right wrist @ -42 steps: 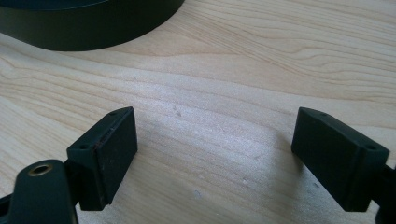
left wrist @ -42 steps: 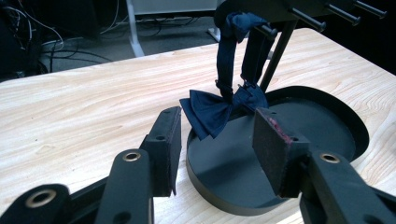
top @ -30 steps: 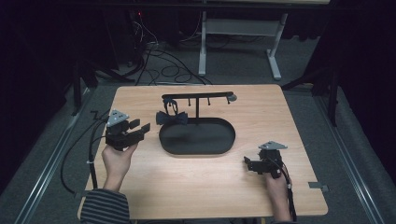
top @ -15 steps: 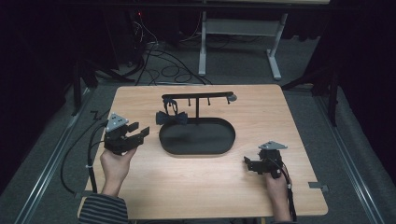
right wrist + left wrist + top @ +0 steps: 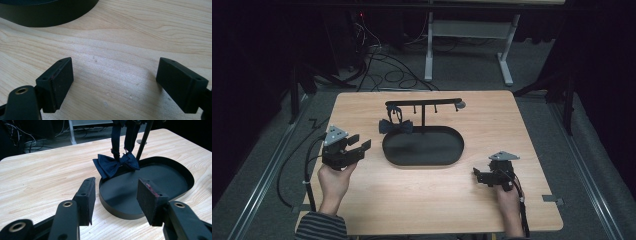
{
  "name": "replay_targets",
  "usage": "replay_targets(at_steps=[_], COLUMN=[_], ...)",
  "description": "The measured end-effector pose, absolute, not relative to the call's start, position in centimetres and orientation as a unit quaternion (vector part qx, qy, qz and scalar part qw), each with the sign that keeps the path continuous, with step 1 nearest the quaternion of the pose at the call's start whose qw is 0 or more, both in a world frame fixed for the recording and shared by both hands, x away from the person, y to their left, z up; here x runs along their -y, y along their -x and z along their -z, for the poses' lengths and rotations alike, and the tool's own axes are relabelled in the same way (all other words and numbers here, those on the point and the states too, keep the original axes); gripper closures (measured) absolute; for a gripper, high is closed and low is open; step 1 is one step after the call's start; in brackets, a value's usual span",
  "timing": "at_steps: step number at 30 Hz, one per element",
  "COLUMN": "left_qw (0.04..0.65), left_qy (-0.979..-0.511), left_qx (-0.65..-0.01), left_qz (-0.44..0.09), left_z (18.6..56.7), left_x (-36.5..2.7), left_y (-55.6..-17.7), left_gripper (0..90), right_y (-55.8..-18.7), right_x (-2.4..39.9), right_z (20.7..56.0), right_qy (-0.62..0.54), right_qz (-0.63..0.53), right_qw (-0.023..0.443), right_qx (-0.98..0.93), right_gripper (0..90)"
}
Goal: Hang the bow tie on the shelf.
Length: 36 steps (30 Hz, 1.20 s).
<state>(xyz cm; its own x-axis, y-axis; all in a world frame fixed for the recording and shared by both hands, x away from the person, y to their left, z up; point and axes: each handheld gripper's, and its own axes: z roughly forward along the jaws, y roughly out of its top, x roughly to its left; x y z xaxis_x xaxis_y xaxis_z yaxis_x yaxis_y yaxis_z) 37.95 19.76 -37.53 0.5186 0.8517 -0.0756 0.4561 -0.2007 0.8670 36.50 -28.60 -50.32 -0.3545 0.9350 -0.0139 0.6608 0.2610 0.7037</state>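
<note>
The bow tie (image 5: 115, 165) hangs from the stand (image 5: 422, 106) just beyond the left gripper (image 5: 116, 200), whose released fingers (image 5: 86, 197) grasp nothing. The right gripper (image 5: 113, 82), fingers also released, hovers over bare bench (image 5: 140, 32), well apart from it.

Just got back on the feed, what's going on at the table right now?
A person holds a tool in each hand over a wooden table. The left tool is open and empty, pointed at a navy bow tie that hangs by its strap from a black stand at the edge of the stand's oval tray. The right tool is open and empty above bare wood near the tray.
</note>
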Motion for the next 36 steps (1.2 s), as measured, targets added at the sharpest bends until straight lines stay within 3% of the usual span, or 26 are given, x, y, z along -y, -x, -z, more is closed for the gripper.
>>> replay_targets(at_steps=[36], left_qw=[0.467], left_qy=[-0.735], left_qx=[-0.446], left_qz=[-0.206], left_z=[38.7], left_x=[-20.6], left_y=[-35.5], left_gripper=[49.8], right_y=[-36.5], right_x=[28.6], right_z=[50.3], right_qy=[-0.523], right_qz=[-0.309], right_qw=[0.221], right_qx=[-0.763], right_gripper=[15.4])
